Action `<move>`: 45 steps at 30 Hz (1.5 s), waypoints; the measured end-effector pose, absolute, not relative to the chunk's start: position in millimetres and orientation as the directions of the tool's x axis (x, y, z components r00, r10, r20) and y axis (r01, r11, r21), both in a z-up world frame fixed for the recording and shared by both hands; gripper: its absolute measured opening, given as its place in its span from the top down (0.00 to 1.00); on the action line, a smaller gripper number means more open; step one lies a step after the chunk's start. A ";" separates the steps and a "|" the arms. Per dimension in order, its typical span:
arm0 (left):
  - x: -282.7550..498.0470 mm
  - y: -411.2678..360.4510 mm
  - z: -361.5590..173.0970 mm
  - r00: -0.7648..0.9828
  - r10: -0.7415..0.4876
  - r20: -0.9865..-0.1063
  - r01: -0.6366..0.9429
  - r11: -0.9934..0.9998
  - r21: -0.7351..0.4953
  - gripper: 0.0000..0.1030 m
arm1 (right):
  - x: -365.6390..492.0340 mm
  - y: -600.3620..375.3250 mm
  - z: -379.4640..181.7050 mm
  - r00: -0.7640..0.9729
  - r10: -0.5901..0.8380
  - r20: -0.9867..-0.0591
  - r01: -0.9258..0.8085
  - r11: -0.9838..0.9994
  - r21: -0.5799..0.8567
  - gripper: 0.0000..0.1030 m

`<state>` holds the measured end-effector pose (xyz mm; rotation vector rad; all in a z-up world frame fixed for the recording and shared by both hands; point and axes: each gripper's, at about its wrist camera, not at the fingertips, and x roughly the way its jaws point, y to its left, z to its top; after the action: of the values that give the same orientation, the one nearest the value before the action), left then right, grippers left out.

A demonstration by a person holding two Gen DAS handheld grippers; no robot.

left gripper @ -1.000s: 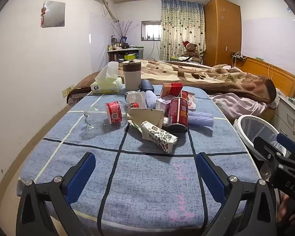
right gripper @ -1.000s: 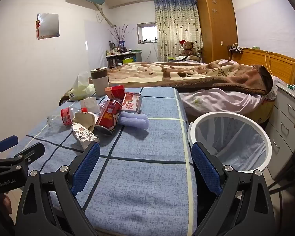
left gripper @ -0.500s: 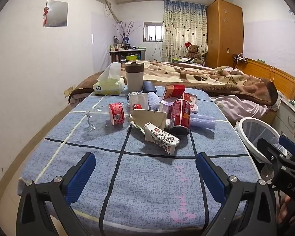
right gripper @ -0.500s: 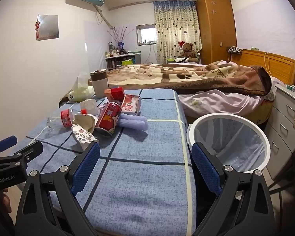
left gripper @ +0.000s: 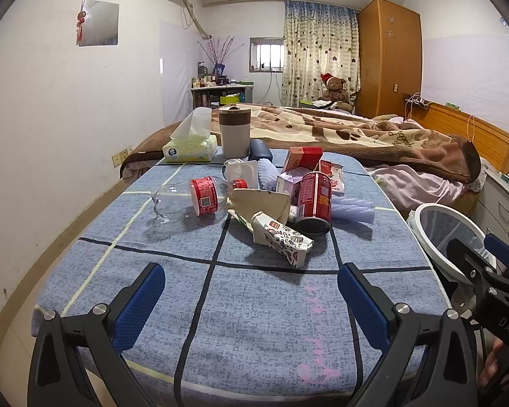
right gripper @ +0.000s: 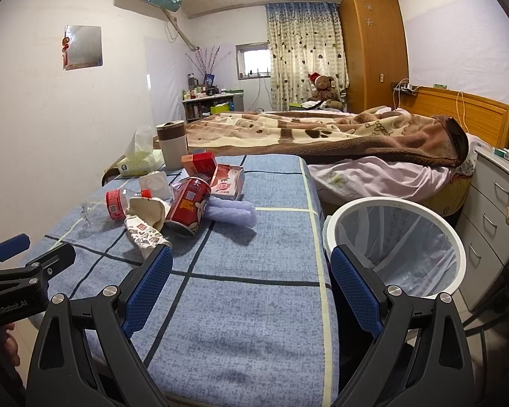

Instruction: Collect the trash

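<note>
A red can (left gripper: 314, 200) and a beige pouch (left gripper: 261, 203) hide much of the boxes (left gripper: 303, 159) heaped behind them on the counter (left gripper: 254, 305); print on the labels is too small to read. The bin (left gripper: 434, 217) is partly blocked by the right gripper (left gripper: 485, 264), whose jaws are cut off from the left wrist view. Shelf clutter (right gripper: 203, 93) by the window blurs together.

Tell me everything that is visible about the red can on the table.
The red can is a cylinder, metal by its look, with red print and a cartoon figure. It lies tilted on the blue checked cloth, its dark end toward the cameras. It leans in the pile of trash: a beige paper wrapper is at its left, a pale purple ridged piece at its right. Neither gripper touches it.
</note>
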<state>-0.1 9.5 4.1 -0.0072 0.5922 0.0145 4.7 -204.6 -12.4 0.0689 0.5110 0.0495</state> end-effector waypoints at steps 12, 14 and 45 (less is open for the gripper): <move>0.5 10.0 3.8 0.830 0.018 -0.557 -0.024 1.000 -0.002 0.00 | 4.4 -205.3 -11.5 0.873 0.059 -0.483 -0.026 0.997 0.075 0.07; 1.3 10.2 3.9 0.830 0.020 -0.558 -0.025 1.000 -0.001 0.00 | 4.0 -204.9 -11.1 0.874 0.059 -0.482 -0.026 0.997 0.075 0.07; 4.6 14.3 0.8 0.827 0.025 -0.561 -0.031 1.000 0.000 0.00 | 4.7 -204.4 -10.9 0.874 0.060 -0.483 -0.028 0.997 0.072 0.07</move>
<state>4.6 14.3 0.8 -0.0097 0.5955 0.0300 4.7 -204.4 -10.9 0.0636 0.5060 0.0458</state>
